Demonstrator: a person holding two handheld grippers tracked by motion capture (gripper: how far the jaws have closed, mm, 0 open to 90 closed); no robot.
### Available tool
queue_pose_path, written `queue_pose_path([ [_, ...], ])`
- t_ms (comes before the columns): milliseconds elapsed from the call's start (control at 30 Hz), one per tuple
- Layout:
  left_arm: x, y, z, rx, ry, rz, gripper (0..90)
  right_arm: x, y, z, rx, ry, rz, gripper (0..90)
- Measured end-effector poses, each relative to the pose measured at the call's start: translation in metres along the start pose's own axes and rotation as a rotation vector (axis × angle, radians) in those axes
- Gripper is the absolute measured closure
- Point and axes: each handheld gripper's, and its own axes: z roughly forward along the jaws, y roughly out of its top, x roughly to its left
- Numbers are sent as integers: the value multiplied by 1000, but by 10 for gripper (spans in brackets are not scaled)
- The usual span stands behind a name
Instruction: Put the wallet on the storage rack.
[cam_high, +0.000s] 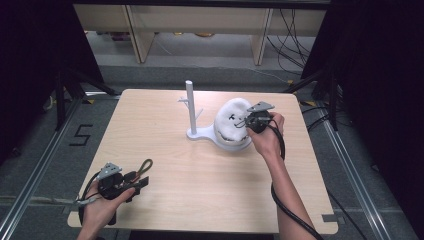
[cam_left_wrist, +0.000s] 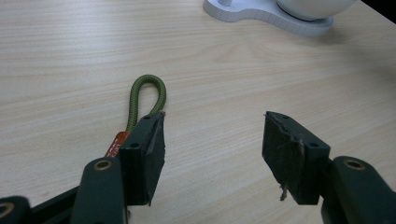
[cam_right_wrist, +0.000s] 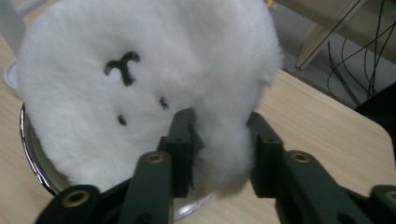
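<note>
The white plush cover sits draped over a rounded form on a white stand, right of the bench's middle and nearer its far edge. Its long axis runs upright, crown up; the stitched black face looks toward the person's side and a little left in the high view. The right gripper stands at the plush's right flank with a fold of fur between its jaws; the pads lie against the fur on both sides, though how firmly they press I cannot tell. A shiny metal rim shows under the plush's lower edge. A white post with short pegs rises from the same stand, just left of the plush.

The left gripper rests near the bench's near left corner, jaws spread with nothing between them. A green cord loop lies flat just beside its left jaw, pointing toward the far edge
</note>
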Motion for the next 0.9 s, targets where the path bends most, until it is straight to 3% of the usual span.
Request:
queue_pose_path([
  [167,1,3,0,-9,7,3,378,-5,1,-9,-50,25,106,517],
  [267,1,5,-1,3,19,10,375,-4,3,-18,-73,35,168,499],
  [367,2,6,0,1,14,17,373,-9,3,-24,-110,28,147,492],
  [400,2,6,0,-2,16,15,370,-9,3,-25,-124,22,171,494],
  [433,1,7,0,-3,19,16,369,-8,2,-28,-90,39,194,498],
  [467,2,8,0,3,24,23,367,-10,1,-29,-91,49,177,507],
  [533,2,9,0,12,42,44,365,-7,-2,-35,-76,47,212,484],
  [600,2,11,1,5,34,45,365,-8,-5,-37,-98,52,194,470],
  [700,1,14,1,3,32,45,366,-4,-11,-41,-91,71,239,480],
  [767,1,15,1,9,35,50,369,-5,-17,-41,-107,86,209,500],
  [833,1,17,2,14,33,51,376,0,-21,-44,-106,92,224,527],
  [867,1,17,2,16,27,52,385,-1,-23,-45,-126,90,198,539],
  [900,1,17,3,14,25,51,389,1,-25,-46,-154,95,201,546],
])
